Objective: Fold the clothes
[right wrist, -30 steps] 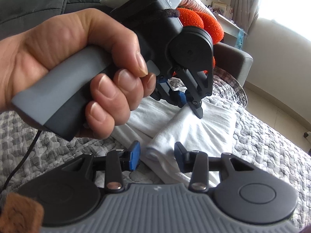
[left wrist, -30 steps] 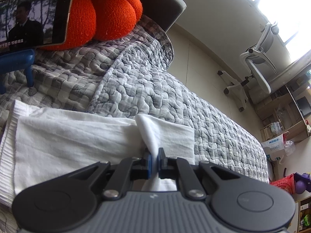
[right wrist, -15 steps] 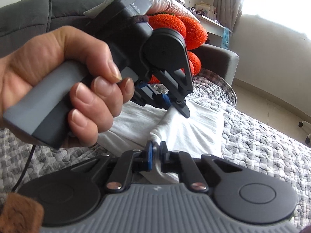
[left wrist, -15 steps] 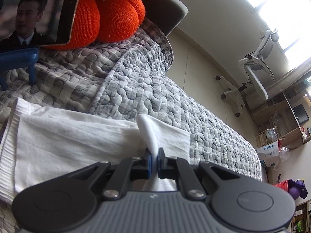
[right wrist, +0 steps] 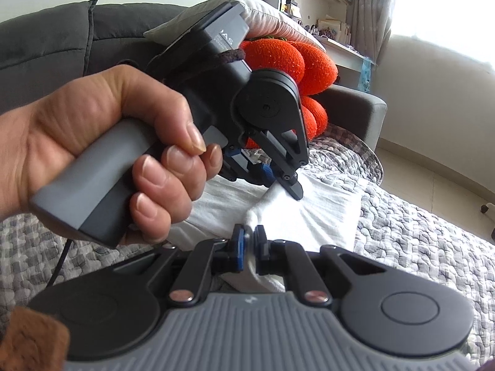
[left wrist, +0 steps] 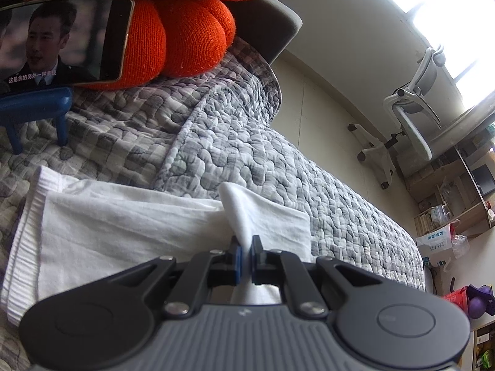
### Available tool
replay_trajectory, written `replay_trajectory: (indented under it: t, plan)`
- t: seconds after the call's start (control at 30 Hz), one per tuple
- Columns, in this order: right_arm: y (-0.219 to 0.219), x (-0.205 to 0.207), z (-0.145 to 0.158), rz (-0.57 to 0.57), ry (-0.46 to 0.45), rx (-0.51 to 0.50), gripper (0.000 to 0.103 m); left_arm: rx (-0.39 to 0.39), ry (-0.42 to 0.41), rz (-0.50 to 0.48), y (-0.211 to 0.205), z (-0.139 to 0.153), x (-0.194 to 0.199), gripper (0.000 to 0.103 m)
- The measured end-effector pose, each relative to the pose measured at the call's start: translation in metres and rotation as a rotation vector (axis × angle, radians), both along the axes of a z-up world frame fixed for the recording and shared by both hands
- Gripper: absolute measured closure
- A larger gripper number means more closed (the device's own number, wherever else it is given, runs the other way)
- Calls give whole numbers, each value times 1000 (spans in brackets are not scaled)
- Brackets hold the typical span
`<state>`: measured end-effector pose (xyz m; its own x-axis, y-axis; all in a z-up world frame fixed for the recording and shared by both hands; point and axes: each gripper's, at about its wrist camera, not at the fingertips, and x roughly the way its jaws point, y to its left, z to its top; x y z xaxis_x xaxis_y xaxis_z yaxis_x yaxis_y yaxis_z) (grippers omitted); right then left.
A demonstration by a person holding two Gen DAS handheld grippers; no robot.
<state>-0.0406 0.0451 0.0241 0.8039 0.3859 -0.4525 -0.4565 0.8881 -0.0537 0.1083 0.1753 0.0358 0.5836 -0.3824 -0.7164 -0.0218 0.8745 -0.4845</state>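
Nearest in the right wrist view, the right gripper [right wrist: 250, 238] has its jaws pressed together on a raised fold of the white garment [right wrist: 321, 213]; only a thin strip of cloth shows between the blue pads. These jaws have just been closing onto that fold. How much cloth lies under the gripper body cannot be seen, because the body covers it.

Just behind, a hand [right wrist: 102, 154] holds the grey handle of the left gripper [right wrist: 278, 179]. From this side its tips are partly hidden by its own black frame, so the grip is hard to read here. In the left wrist view the left gripper [left wrist: 245, 255] is clear: the jaws are shut narrow on another pinched peak of the white garment [left wrist: 123, 225], which stands up between the pads.

The garment lies flat on a grey quilted cover [left wrist: 235, 142] on the sofa [right wrist: 43, 40], with a ribbed hem at the left; its near edge is cut off by the gripper body.

Farther back, a phone [left wrist: 62, 40] on a blue stand [left wrist: 34, 108] leans against an orange knitted cushion [left wrist: 185, 31]; the left part of the phone is out of the frame. Beyond the sofa an office chair [left wrist: 411, 117] stands near a very bright window, where details are washed out.
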Motion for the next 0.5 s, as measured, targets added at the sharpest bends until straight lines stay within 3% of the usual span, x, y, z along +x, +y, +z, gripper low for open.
replay_trajectory:
  t: [0.5]
  plan:
    - [49,13,2,66,61,129,97,30,-103,96,77,0,-19,98]
